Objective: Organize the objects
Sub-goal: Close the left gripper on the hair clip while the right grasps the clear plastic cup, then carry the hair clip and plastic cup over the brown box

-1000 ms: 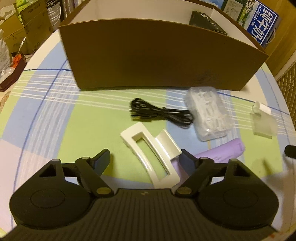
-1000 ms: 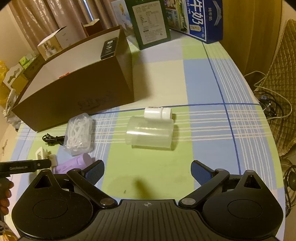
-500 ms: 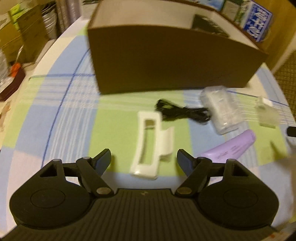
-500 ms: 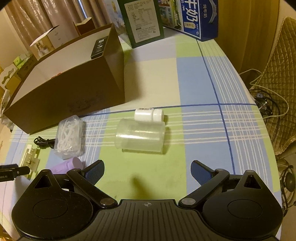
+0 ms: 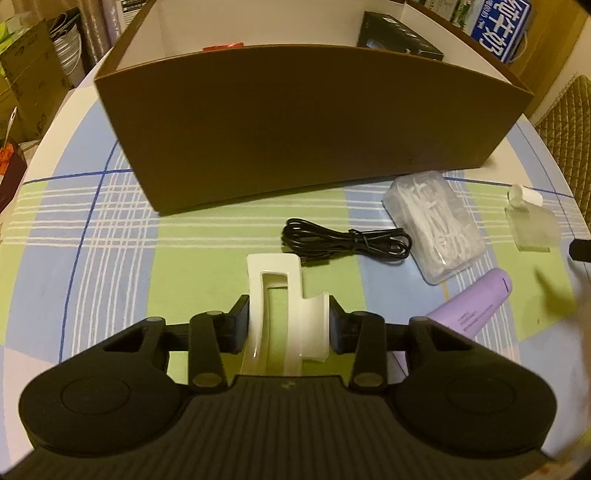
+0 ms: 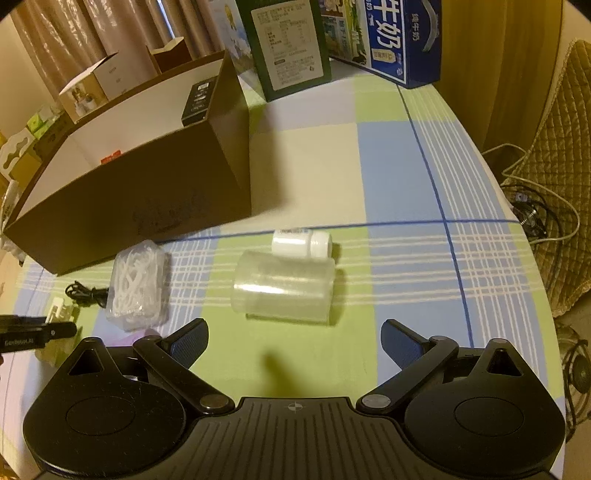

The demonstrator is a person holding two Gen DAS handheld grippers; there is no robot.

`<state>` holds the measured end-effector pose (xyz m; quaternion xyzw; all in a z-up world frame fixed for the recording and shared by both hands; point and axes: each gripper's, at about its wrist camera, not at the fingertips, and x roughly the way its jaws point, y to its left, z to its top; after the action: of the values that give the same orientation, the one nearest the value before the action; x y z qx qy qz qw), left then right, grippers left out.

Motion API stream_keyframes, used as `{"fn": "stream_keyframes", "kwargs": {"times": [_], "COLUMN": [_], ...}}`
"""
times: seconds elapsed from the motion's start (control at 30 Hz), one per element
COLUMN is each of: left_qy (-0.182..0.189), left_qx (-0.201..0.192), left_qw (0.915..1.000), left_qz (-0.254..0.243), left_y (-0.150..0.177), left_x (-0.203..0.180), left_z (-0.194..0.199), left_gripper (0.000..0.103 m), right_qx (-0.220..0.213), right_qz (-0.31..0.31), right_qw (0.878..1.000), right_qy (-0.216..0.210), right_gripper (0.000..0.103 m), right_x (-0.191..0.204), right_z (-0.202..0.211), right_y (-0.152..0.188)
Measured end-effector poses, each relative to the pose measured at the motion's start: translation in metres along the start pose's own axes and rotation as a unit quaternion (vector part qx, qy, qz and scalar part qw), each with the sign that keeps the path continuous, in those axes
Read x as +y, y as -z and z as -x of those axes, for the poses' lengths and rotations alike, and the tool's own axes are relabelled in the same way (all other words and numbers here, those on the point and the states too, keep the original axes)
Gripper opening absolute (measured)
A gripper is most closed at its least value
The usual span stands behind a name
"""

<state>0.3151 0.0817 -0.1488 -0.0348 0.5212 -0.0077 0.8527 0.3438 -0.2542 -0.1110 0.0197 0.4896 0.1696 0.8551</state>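
My left gripper (image 5: 286, 325) is shut on a white hair claw clip (image 5: 275, 291), its pads pressing both sides of the clip low over the cloth. Beyond it lie a coiled black cable (image 5: 347, 242), a clear box of white floss picks (image 5: 436, 229) and a purple tube (image 5: 469, 310). The open brown cardboard box (image 5: 295, 129) stands behind them, with a black item (image 5: 399, 35) inside. My right gripper (image 6: 293, 341) hangs open above the cloth. Just ahead of it lie a clear plastic jar (image 6: 282, 288) on its side and a small white bottle (image 6: 301, 243).
The table carries a checked green, blue and white cloth (image 6: 399, 177). A green carton (image 6: 290, 44) and a blue milk carton (image 6: 391, 37) stand at the back. A quilted chair (image 6: 565, 166) and cables (image 6: 532, 210) are off the right edge. Boxes clutter the far left (image 5: 26, 74).
My left gripper moved forward over the clip and shut on it. My right gripper drifted slightly and stays open.
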Motion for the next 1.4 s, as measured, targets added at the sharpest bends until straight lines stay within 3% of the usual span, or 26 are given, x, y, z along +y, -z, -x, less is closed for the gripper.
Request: {"fn": "stream_keyframes", "kwargs": {"times": [0.27,0.53,0.8,1.1,1.4], "left_qy": [-0.029,-0.047,-0.051,-0.037,-0.020], "left_qx": [-0.005,-0.005,-0.010,-0.035,-0.078], "left_qw": [0.9990,0.9969,0.9957,0.9960,0.9952], "left_qz": [0.034,0.063,0.077,0.073,0.057], "left_y": [0.002,0.007,0.010,0.004,-0.025], "left_x": [0.019,0.034,0.033,0.026,0.017], "left_z": [0.005,0.013,0.024,0.054,0.088], "left_gripper": [0.036,0.036,0.036,0.036,0.036], "right_qx": [-0.011,-0.003,0.007,-0.004,-0.038], "right_qz": [0.013,0.017,0.049,0.057,0.089], "right_qw": [1.000,1.000,0.999,0.998,0.991], "right_qy": [0.008,0.023,0.023,-0.036,-0.098], "right_gripper": [0.097,0.073,0.070,0.070,0.070], "right_x": [0.015,0.017,0.020,0.038,0.078], "right_z": [-0.027,-0.047,-0.045,-0.011,0.014], "right_y": [-0.018,-0.022,-0.017,-0.021,-0.047]}}
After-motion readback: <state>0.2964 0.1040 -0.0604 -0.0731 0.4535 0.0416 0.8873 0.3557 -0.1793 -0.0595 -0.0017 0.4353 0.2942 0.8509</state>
